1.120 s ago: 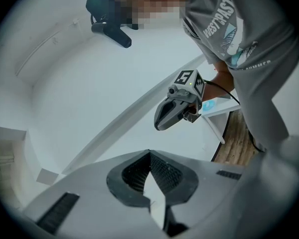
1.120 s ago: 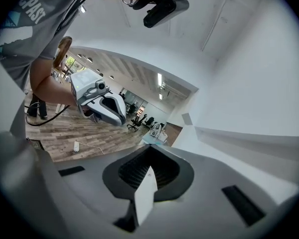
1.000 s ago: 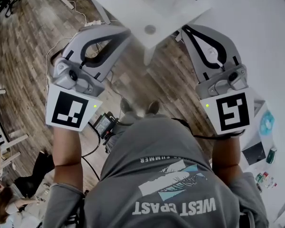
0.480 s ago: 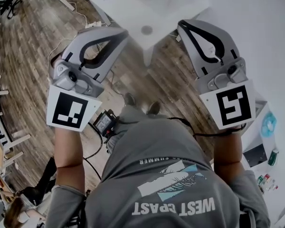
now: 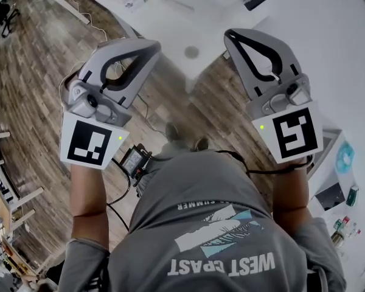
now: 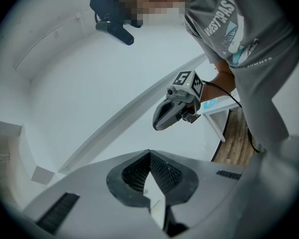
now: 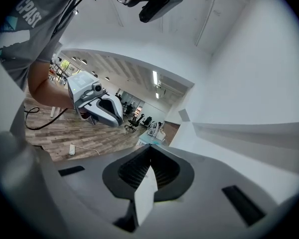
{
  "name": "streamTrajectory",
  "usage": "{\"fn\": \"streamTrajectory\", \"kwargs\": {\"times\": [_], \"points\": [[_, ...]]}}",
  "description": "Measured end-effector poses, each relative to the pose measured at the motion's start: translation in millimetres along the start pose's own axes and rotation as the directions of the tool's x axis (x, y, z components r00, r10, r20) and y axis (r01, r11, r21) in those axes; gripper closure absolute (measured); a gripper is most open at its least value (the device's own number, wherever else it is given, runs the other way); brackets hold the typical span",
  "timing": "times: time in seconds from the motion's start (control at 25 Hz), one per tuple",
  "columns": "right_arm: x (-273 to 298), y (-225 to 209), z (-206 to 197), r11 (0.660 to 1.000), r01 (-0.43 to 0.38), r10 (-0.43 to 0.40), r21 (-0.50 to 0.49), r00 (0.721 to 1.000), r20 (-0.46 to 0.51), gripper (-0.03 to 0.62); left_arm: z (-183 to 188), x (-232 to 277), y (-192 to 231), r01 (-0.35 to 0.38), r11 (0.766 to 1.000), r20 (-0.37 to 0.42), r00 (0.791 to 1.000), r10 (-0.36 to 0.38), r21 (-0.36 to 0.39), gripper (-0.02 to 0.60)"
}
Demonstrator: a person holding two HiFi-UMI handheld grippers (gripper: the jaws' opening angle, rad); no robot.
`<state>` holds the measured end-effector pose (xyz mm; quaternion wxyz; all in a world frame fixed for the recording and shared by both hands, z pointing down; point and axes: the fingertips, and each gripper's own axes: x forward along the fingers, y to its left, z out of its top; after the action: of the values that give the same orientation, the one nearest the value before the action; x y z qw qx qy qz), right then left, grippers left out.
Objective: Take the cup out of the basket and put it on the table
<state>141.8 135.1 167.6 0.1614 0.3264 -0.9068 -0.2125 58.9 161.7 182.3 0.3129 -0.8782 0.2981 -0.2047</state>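
Nothing's begun: left claw and right claw are both pinched closed on nothing, poised over the wooden floor short of the white desk (cup and basket appear in no view), so the whole job is ahead.

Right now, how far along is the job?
Done: nothing, since no cup or basket shows in any view. In hand: nothing; the left gripper and right gripper are both shut and empty, held out above the wooden floor near a white table. Left: the whole job.
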Motion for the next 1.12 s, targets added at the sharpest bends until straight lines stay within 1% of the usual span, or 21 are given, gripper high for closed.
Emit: {"fn": "streamTrajectory", "kwargs": {"times": [0.24,0.4,0.56,0.72,0.92,1.12], "points": [[39.0,-6.3,5.2,0.999,0.041,-0.041,-0.005,0.999,-0.018,0.582,-28.5,-1.1,32.3,0.022,1.0,0.038,0.999,-0.022,0.009,0.572],[49.0,-16.2,4.8,0.998,0.06,-0.06,-0.007,0.998,-0.034,0.582,-36.7,8.1,43.7,0.036,0.999,0.056,0.998,-0.036,0.005,0.572],[54.6,-34.0,-6.5,0.998,0.055,-0.055,-0.003,0.997,-0.046,0.582,-39.9,27.9,48.6,0.048,0.999,0.06,0.997,-0.048,-0.003,0.572],[62.5,-57.3,-21.0,0.999,0.035,-0.035,0.01,0.999,-0.019,0.582,-46.6,55.9,56.7,0.031,0.999,0.03,0.999,-0.03,-0.012,0.572],[69.9,-86.8,-39.0,1.0,-0.016,0.015,0.016,1.0,0.007,0.582,-46.0,89.0,64.5,0.006,1.0,-0.009,1.0,-0.006,-0.018,0.572],[85.3,-109.8,-57.0,0.998,-0.059,0.058,0.023,0.998,0.033,0.582,-55.4,116.8,72.3,-0.024,0.999,-0.049,0.999,0.022,-0.029,0.572]]}}
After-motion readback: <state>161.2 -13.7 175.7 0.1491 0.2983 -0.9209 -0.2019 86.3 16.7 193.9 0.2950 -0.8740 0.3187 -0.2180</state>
